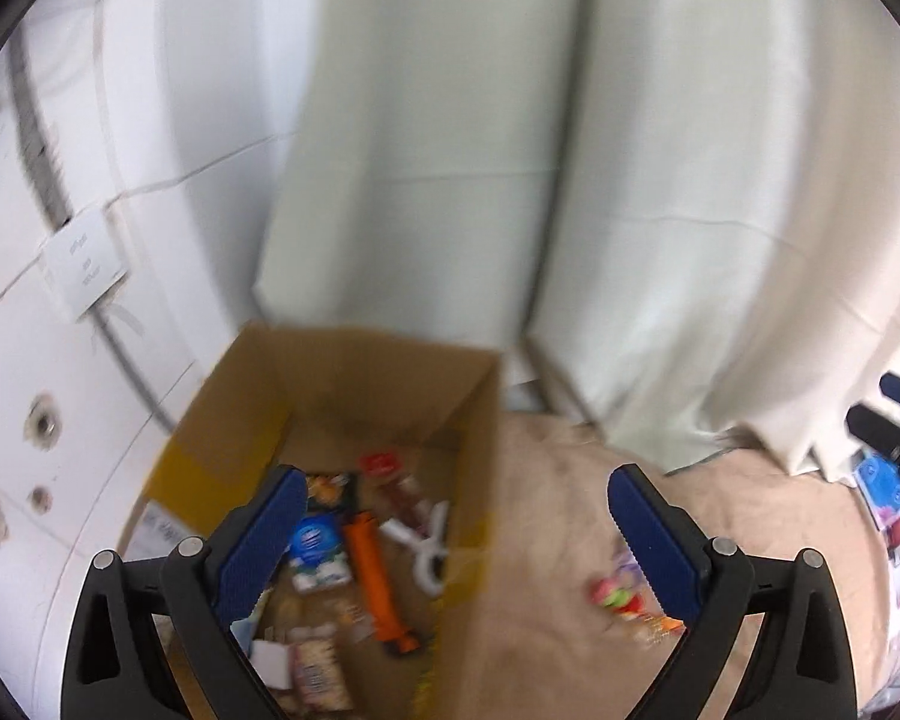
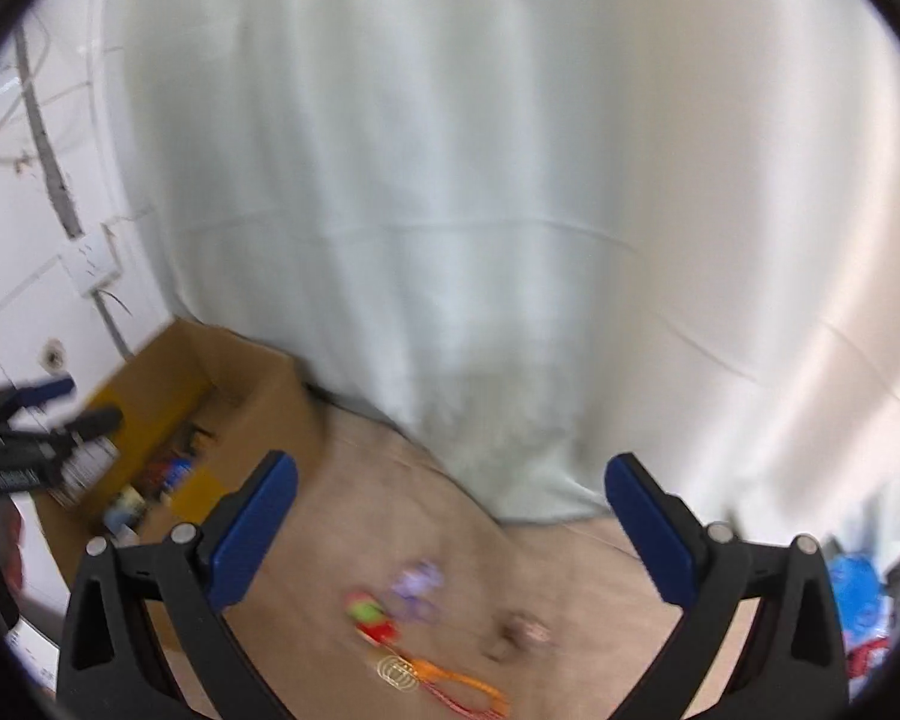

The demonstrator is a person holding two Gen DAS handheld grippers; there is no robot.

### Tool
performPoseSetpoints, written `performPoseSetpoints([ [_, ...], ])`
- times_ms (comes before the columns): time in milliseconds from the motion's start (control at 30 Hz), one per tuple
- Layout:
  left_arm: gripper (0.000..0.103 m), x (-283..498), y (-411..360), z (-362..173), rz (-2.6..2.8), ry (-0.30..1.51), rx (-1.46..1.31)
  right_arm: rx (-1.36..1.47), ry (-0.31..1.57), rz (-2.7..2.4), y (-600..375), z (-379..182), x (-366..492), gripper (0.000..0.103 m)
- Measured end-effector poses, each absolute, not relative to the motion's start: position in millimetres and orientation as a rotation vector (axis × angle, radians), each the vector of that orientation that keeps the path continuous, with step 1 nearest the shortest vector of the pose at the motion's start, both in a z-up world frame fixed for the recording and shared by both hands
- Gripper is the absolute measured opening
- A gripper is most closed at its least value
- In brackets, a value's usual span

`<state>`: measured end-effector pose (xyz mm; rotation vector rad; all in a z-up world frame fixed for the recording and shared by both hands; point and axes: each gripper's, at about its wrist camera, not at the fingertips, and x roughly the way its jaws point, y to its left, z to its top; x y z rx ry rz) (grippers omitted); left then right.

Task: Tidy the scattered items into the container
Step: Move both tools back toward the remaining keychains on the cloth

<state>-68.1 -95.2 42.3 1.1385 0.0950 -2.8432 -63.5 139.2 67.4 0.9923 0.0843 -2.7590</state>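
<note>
An open cardboard box [image 1: 342, 378] stands on the wood floor against the wall. Inside it lie a blue-and-white packet [image 1: 315, 540], an orange tool [image 1: 375, 576], a white clip [image 1: 429, 546] and several snack packs. My left gripper [image 1: 456, 480] hovers open and empty above the box's right wall. On the floor to the right lie a red-and-green toy [image 2: 369, 612], a purple trinket [image 2: 417, 585], a small brown lump [image 2: 519, 630] and an orange-and-gold ornament [image 2: 450, 678]. My right gripper [image 2: 453, 462] hangs open above them, holding nothing. Both views are blurred.
A pale green curtain [image 2: 450, 210] falls to the floor behind the box and the loose items. A white wall with a switch plate [image 1: 87, 264] is at the left. Blue and red packaging [image 2: 858, 594] is piled at the far right.
</note>
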Motion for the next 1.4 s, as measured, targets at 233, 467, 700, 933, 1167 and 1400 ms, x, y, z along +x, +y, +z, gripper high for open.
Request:
performPoseSetpoints([
  [233,0.101,-76,-26,33,-2.956,0.07,1.175,1.085,0.104,-2.851,195,42,-35,0.103],
  [467,0.101,-82,21,-30,-2.931,-0.037,1.291,1.209,0.065,-2.835,221,-2,-21,0.103],
  [700,0.101,-63,36,-68,-2.923,-0.091,1.337,1.266,-0.007,-2.778,223,-36,-6,0.103],
  [933,0.101,-60,33,-107,-2.914,-0.184,1.385,1.34,-0.034,-2.73,220,-67,0,0.103],
  [1167,0.101,-82,36,-160,-2.9,-0.249,1.441,1.411,-0.059,-2.683,219,-94,-6,0.099],
  [1400,0.101,-98,37,-190,-2.858,-0.24,1.498,1.45,-0.094,-2.667,219,-108,-19,0.096],
])
